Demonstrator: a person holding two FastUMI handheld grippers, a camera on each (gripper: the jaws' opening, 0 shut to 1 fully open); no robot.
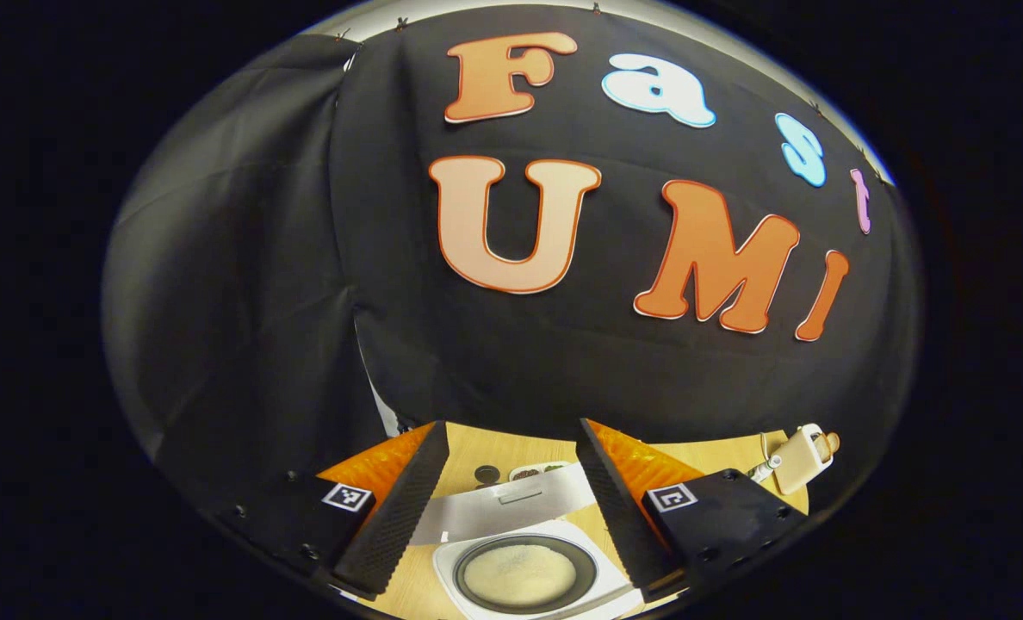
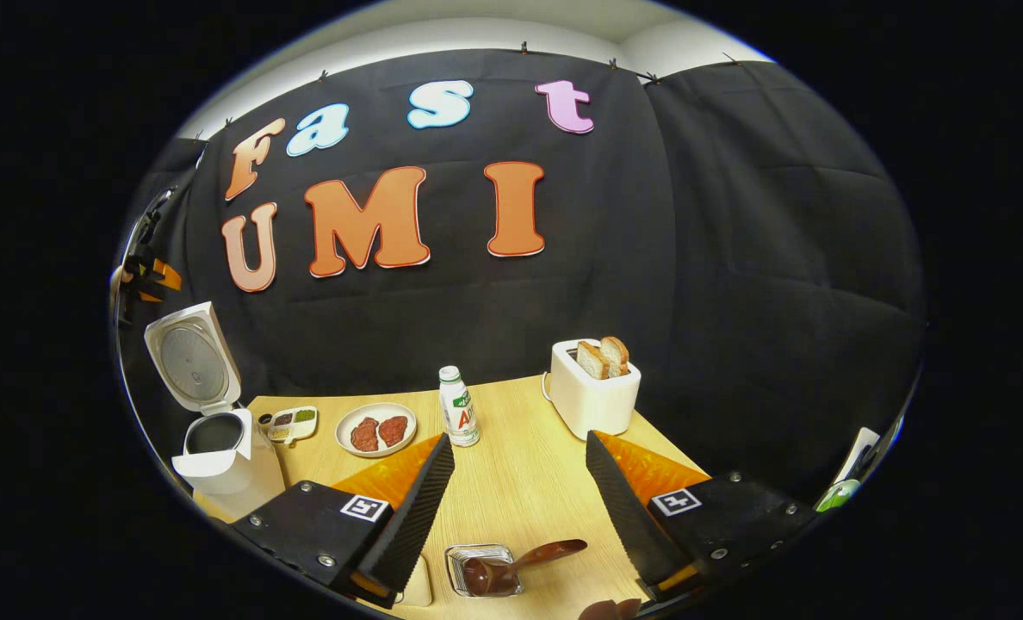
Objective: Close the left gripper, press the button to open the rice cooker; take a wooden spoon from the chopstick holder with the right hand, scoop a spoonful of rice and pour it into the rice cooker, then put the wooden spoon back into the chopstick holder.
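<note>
The pale wooden table spreads out ahead of the right gripper, whose fingers stand wide apart with nothing between them. Far off to that gripper's front left stands the white rice cooker with its lid swung upright and its dark inner pot exposed. In the left gripper view the same cooker sits directly below and between the spread fingers of the left gripper, which also holds nothing; white rice lies in the round pot.

Ahead and slightly right of the right gripper is a white two-slot toaster with two slices of bread standing up in it. A round white plate with two reddish meat patties lies ahead to the left, and a small white bottle with a green cap stands just right of the plate. A small divided dish of condiments sits between plate and cooker.

Closest in, just below the gap in the right gripper's fingers, a small clear square container holds the dark brown wooden spoon, whose bowl rests inside while the handle tilts out to the right.
</note>
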